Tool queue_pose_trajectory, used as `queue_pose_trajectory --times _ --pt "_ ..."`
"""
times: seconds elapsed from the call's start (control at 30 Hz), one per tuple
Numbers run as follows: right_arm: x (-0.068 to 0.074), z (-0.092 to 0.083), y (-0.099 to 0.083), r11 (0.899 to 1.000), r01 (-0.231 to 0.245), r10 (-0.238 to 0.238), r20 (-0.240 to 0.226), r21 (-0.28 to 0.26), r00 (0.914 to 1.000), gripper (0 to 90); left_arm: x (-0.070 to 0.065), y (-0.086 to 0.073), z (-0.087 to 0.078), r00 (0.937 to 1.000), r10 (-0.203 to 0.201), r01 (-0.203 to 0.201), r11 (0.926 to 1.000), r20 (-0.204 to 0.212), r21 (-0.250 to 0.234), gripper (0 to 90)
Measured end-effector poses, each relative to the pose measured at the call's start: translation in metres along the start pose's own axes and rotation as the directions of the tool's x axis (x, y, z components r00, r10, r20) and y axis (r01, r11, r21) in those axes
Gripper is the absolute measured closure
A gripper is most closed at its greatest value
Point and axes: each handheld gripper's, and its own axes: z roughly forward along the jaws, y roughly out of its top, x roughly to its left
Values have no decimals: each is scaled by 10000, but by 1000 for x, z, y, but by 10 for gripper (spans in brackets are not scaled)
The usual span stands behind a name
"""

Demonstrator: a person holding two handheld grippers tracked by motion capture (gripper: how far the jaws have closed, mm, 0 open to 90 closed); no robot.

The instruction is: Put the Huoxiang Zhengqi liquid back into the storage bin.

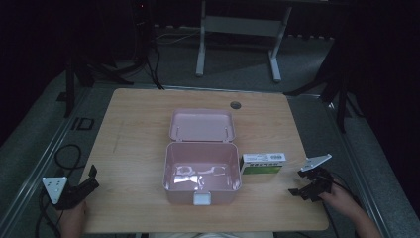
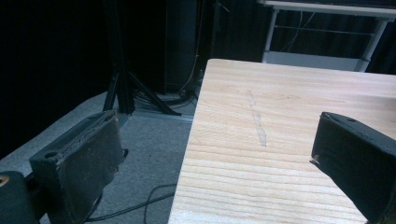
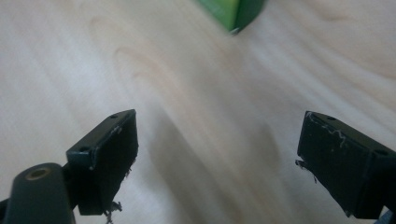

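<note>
A pink plastic box (image 1: 201, 171) stands open in the middle of the wooden table (image 1: 138, 129), its lid (image 1: 202, 125) laid back behind it. A green and white carton (image 1: 263, 164) lies against the box's right side; its green corner (image 3: 231, 11) shows at the top of the right gripper view. My right gripper (image 1: 301, 182) hovers open over the table's right front area, just right of the carton, with nothing between its jaws. My left gripper (image 1: 92, 177) is open at the table's front left edge, and its fingers (image 2: 88, 158) straddle that edge.
A dark round grommet (image 1: 235, 105) sits in the table's far edge. Cables (image 1: 67, 153) lie on the grey floor to the left. A white desk frame (image 1: 237, 34) and black stands (image 1: 79, 69) rise behind the table. Bare wood lies left of the box.
</note>
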Motion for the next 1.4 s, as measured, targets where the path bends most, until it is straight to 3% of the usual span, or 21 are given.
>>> queue_pose_trajectory --times 0.23,0.3,0.33,0.57,0.8,0.9,1.07,1.2,1.23,1.4 --pt "13 1 8 9902 904 -888 -201 1066 9958 119 0 0 0 10000 29 -29 10000 28 5 21" --pt "20 3 13 9785 1284 -1250 -310 1616 9917 119 0 0 0 10000 28 -28 10000 39 9 21" --pt "20 3 13 9785 1284 -1250 -310 1616 9917 119 0 0 0 10000 28 -28 10000 39 9 21" --pt "36 4 30 9436 2226 -2139 -619 2452 9749 120 0 0 0 9999 90 -90 10000 79 34 21" --pt "49 5 47 9156 2851 -2614 -1191 2834 9579 116 0 0 0 9999 115 -116 9999 109 42 21" --pt "56 9 51 8931 3267 -2990 -1348 3092 9447 116 0 0 0 9999 104 -105 9999 117 26 21" --pt "66 13 60 8700 3749 -3306 -1851 3203 9254 116 0 0 0 9999 99 -100 9999 140 30 21" --pt "70 14 66 8642 3836 -3423 -1785 3255 9225 114 0 0 0 9999 95 -95 10000 142 26 21" --pt "70 14 68 8620 3863 -3386 -1943 3283 9207 115 0 0 0 9998 103 -103 9999 143 26 21" --pt "76 16 75 8439 4152 -3719 -1874 3398 9092 114 0 0 0 9998 105 -106 9999 166 36 21"
